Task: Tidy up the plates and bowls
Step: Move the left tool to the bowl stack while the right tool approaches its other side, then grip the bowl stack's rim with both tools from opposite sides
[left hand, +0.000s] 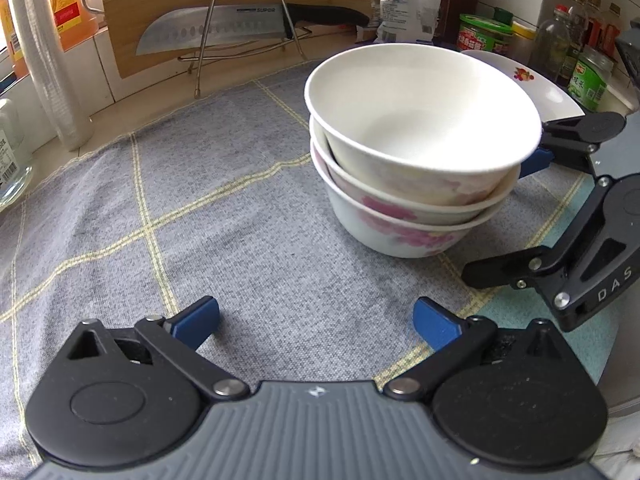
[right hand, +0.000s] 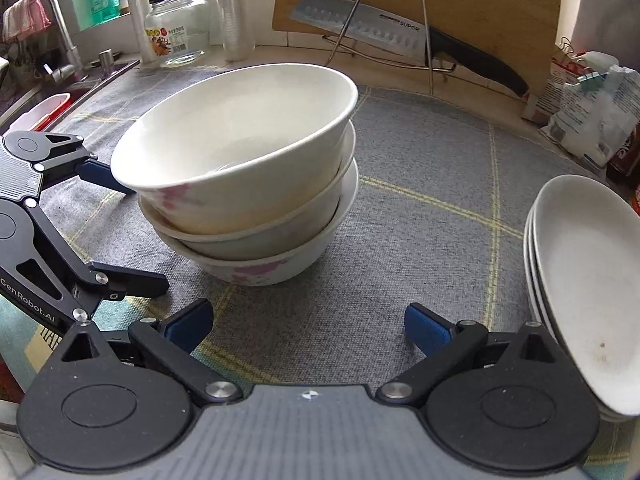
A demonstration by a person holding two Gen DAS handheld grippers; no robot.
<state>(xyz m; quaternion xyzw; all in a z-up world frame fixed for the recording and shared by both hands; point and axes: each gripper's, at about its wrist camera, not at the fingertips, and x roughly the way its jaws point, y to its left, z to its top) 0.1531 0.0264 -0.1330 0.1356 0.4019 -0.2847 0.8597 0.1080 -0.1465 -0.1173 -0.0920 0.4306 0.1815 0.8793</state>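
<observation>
Three white bowls with pink flowers stand nested in a stack (left hand: 416, 160) on the grey checked cloth (left hand: 200, 208); the stack also shows in the right wrist view (right hand: 248, 176). A stack of white plates (right hand: 588, 292) lies at the right, also seen behind the bowls (left hand: 532, 84). My left gripper (left hand: 316, 320) is open and empty, in front of the bowls. My right gripper (right hand: 308, 326) is open and empty, close in front of the bowls, with the plates at its right finger. Each gripper shows in the other's view (left hand: 532, 208), (right hand: 120, 228).
A knife (left hand: 224, 28) rests on a wire rack against a wooden cutting board (right hand: 420, 4) at the back. Jars and bottles (left hand: 576, 52) stand at the back right, food bags (right hand: 592, 108) beside them. A glass jar (right hand: 176, 32), stacked plastic cups (left hand: 52, 64) and a sink (right hand: 48, 92) lie left.
</observation>
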